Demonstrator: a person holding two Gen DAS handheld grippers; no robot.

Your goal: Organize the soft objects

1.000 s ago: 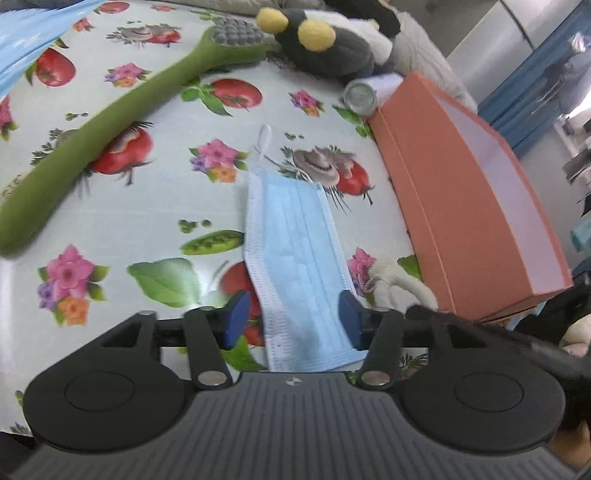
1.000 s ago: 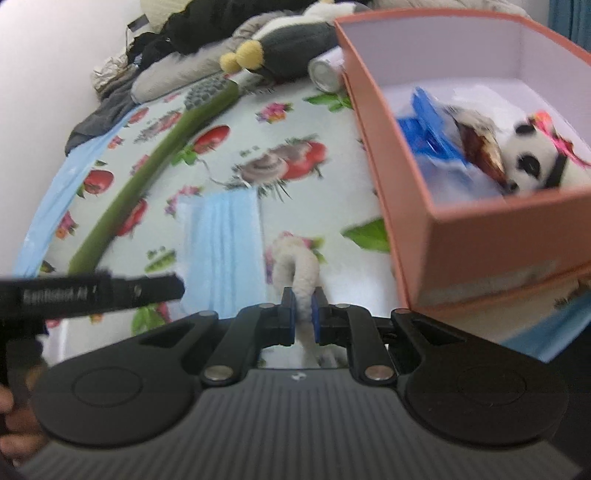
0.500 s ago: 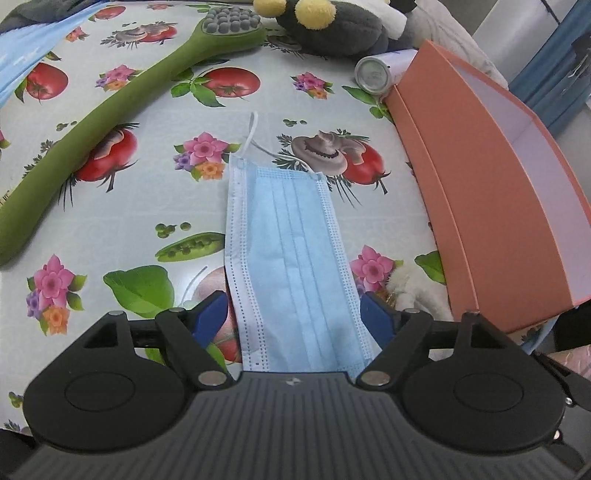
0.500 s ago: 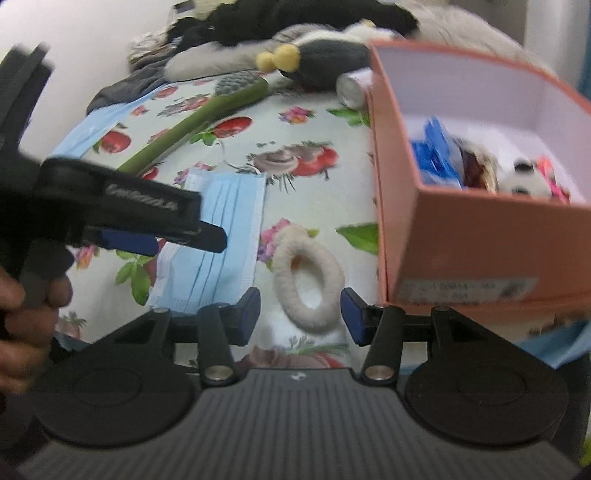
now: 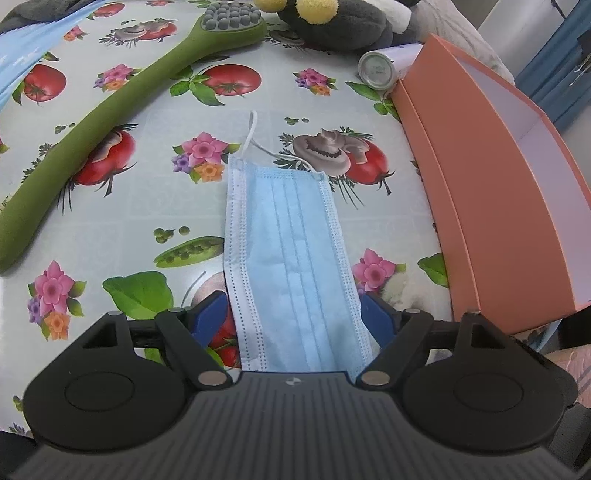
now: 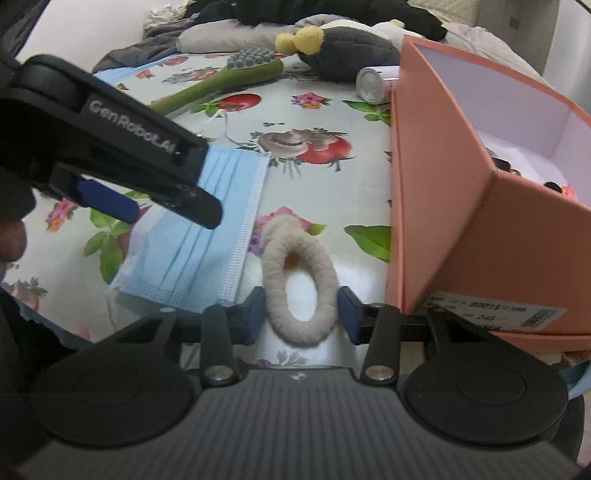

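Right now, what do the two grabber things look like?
Both are black plastic. The left gripper and right gripper each have two round discs, a ribbed body and silver screws. Their fingers carry blue pads. White lettering runs along the left one's side.

Near end of pale blue pleated face mask [image 5: 291,258] hidden behind black gripper body in left wrist view. Fluffy cream loop-shaped hair tie [image 5: 397,290] mostly concealed behind left gripper's right finger there. Contents of salmon-pink cardboard box [image 6: 491,229] largely screened by its front wall; only dark scraps glimpsed. Dark grey plush toy with yellow pompoms [image 5: 332,22] cut off by top edge. Box label print too blurred to read.
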